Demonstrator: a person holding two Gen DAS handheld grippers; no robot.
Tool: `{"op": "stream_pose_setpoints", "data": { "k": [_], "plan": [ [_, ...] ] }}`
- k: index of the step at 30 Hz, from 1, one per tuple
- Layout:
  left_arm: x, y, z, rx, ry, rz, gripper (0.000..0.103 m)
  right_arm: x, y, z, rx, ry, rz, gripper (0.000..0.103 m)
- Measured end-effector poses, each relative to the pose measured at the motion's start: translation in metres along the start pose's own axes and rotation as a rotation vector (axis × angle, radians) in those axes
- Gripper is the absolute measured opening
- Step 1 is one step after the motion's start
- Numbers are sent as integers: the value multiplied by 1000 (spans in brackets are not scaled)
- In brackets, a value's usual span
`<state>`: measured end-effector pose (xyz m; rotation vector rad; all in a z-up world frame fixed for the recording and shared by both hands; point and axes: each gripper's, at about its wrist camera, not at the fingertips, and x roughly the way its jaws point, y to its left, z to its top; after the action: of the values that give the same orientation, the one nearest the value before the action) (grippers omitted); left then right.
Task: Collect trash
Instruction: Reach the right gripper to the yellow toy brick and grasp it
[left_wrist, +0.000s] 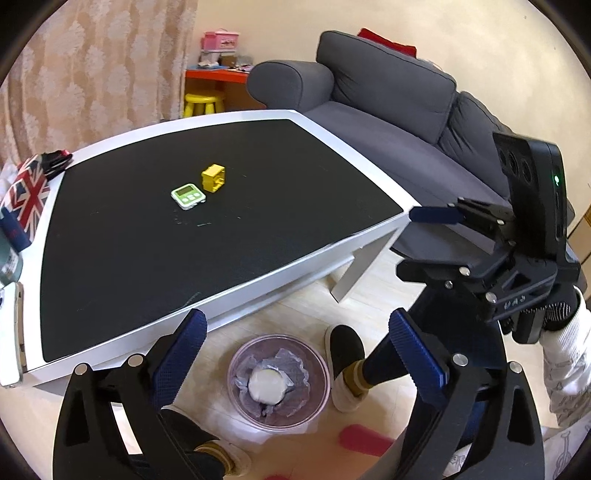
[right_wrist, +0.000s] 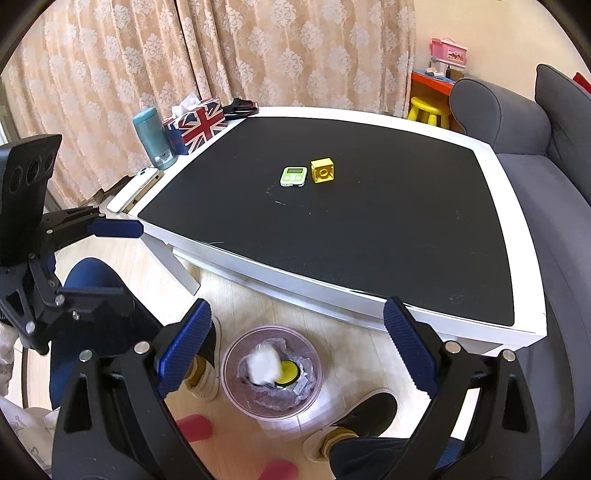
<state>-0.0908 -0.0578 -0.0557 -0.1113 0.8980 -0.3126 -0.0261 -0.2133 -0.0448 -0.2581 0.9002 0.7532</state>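
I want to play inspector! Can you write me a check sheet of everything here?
Surface: black-topped table with white rim, holding few things.
Job's things: trash bin on the floor below both grippers; a white wad and a yellow lid inside or just above it.
Clutter: green timer beside a yellow block; teal bottle, flag tissue box and phone at the table edge.
Grippers: left gripper and right gripper, jaws wide apart, holding nothing.
Cables: nothing seen.
Surroundings: grey sofa, patterned curtain, yellow stool, wood floor.
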Motion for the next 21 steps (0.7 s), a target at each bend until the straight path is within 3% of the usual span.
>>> {"op": "stream_pose_setpoints", "data": {
  "k": [10, 21],
  "plan": [
    [-2, 11, 1, -28, -7, 34, 96, 8, 7, 2, -8, 14, 17, 95],
    [-3, 42, 21, -75, -23, 101, 96, 20, 2, 29, 1, 5, 15, 97]
  ]
}}
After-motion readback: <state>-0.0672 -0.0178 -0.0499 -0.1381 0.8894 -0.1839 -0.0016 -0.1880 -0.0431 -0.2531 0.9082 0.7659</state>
